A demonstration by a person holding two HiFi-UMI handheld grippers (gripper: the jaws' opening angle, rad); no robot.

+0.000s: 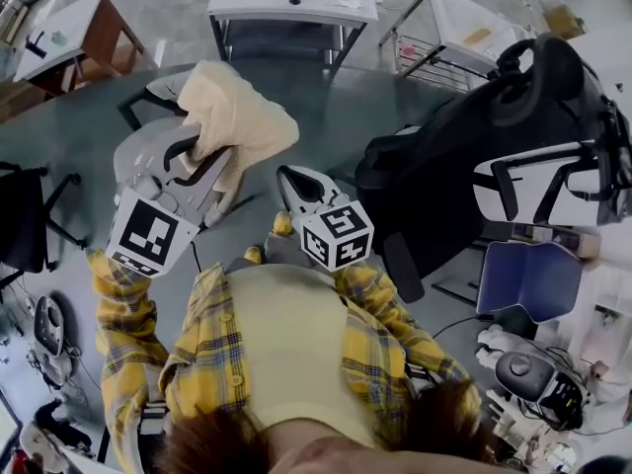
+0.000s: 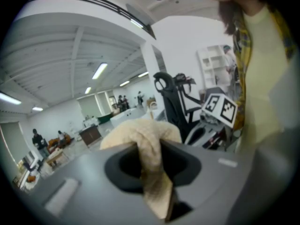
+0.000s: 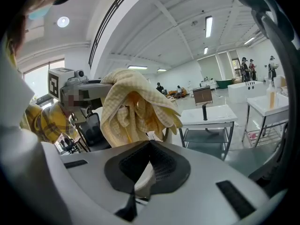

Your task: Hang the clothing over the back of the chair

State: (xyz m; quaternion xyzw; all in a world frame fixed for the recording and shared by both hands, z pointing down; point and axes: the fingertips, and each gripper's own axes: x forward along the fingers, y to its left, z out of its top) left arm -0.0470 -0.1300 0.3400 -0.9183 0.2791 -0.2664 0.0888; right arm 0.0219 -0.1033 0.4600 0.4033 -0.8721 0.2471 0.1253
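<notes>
- Clothing: cream checked garment, bunched up, hanging in the air off left gripper, above grey table. Not on chair yet.
- Left gripper: clamped on a fold of the cloth. Its own view shows fabric pinched betw. the jaws, w/ the rest heaped over the top.
- Right gripper: jaw tips meet, just beside the garment's lower edge. A pale sliver sits in the gap behind the tips in its own view; can't tell if that's cloth. Treat as closed w/ no sure hold.
- Chair: black office type, near, at person's right, w/ headrest on top.
- Step in hand, as I read it: carry the garment across to the chair back.
- To do it well: a bunch won't drape. Prob. best to take a 2nd hold w/ right gripper on a free edge, then pull the two apart so the cloth spreads.
- Come in from above the back, not from the side; the headrest looks likely to snag.
- Lower so approx. half falls each side of the top edge, else the heavier side may drag it off.
- Let go only once the cloth rests on the back. Left goes last, since it bears the load.
</notes>
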